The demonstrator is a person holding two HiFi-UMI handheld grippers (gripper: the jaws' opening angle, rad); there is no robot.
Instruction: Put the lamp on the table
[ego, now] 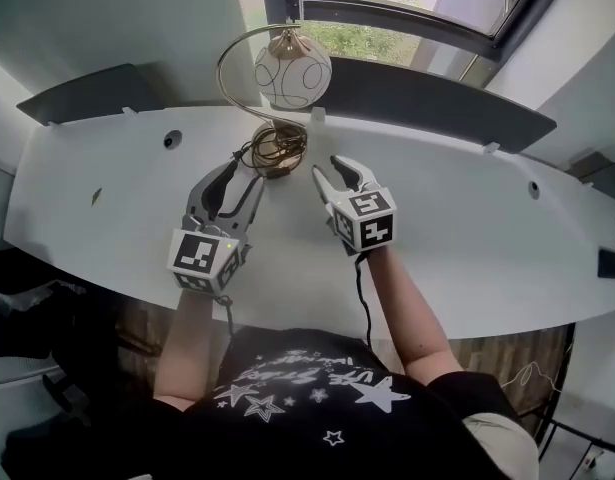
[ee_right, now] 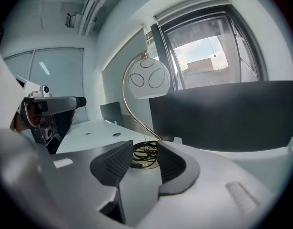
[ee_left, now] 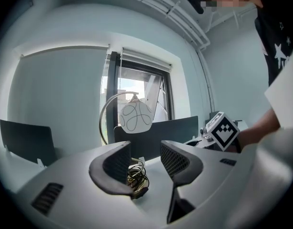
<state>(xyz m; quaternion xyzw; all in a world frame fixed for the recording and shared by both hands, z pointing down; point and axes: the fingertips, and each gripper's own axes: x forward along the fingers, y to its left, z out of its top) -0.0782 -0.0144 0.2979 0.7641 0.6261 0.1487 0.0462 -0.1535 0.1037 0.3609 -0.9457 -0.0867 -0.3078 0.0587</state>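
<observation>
Grey left gripper [ego: 245,173] and right gripper [ego: 330,171]: jaws apart, nothing held. Just beyond them the brass arc lamp with white globe shade [ego: 292,68] stands upright on the curved white table [ego: 467,238]. Placement looks complete.

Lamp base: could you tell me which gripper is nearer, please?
Left, narrowly. The left gripper is just left of the base; the right gripper stands slightly farther off to its right.
</observation>
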